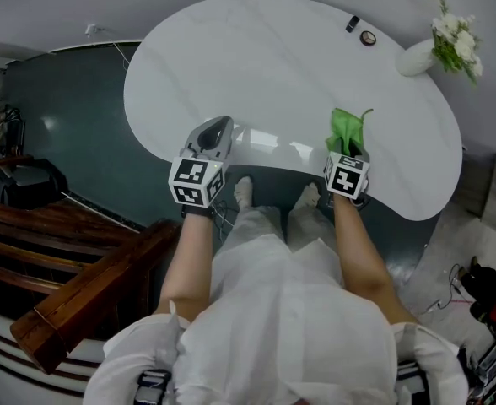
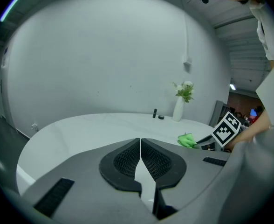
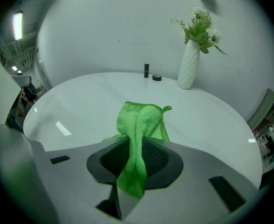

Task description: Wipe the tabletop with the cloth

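Note:
A bright green cloth (image 3: 139, 125) is pinched between the jaws of my right gripper (image 3: 136, 155), and its front part spreads out over the white tabletop (image 3: 81, 106). In the head view the cloth (image 1: 347, 130) sticks out ahead of the right gripper (image 1: 347, 154) near the table's front edge. My left gripper (image 1: 215, 137) is held over the front edge further left, shut with nothing in it. From the left gripper view its pads (image 2: 123, 160) meet, and the cloth (image 2: 187, 140) shows at the right.
A white vase with flowers (image 1: 425, 53) stands at the table's far right, and a small dark upright item (image 1: 353, 24) and a round disc (image 1: 368, 38) lie at the back edge. A dark wooden bench (image 1: 79, 277) is at my left. The floor (image 1: 71, 133) is dark.

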Tool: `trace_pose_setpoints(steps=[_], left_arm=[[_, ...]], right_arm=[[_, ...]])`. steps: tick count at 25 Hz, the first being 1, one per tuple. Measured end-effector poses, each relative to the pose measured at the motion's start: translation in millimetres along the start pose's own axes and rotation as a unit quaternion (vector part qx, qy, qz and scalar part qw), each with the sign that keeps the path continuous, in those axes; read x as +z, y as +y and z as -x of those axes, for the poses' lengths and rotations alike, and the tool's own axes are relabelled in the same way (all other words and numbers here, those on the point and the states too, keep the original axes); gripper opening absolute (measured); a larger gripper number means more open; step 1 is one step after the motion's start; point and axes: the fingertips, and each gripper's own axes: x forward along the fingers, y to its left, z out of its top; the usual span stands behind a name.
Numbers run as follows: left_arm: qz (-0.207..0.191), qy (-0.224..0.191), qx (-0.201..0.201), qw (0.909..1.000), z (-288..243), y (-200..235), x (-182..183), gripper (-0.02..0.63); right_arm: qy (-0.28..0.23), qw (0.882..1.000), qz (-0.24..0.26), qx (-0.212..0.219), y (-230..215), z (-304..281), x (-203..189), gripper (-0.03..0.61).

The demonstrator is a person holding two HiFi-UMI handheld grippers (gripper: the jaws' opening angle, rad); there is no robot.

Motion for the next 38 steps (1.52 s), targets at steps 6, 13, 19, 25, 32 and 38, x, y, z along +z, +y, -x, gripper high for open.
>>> trace_pose_setpoints(steps=[6, 13, 19, 25, 32, 38], left_arm=[[0.006, 0.005, 0.009, 0.9999, 37, 68, -12, 0.020], [0.020, 0.004, 0.030, 0.9994, 78, 143, -31, 0.020], [0.033, 0.005, 0.054, 0.9980, 125, 199, -52, 0.020], [0.048, 0.007, 0.077, 0.9959, 160, 237, -71, 0.020], [0.053, 0.003, 0.087, 0.9948, 188, 254, -82, 0.020], [0.048, 0.007, 0.079, 0.9957, 192, 248, -87, 0.020]], right_arm=[[0.002, 1.000, 0.017, 0.019, 99, -9, 26, 0.069], [-0.008, 0.997, 0.055, 0.055, 217, -23, 52, 0.069], [-0.016, 0.991, 0.087, 0.099, 324, -26, 67, 0.069], [-0.016, 0.973, 0.161, 0.163, 429, -18, 67, 0.069], [-0.015, 0.949, 0.222, 0.222, 513, 2, 49, 0.069], [-0.020, 0.923, 0.283, 0.259, 540, 20, 27, 0.069]])
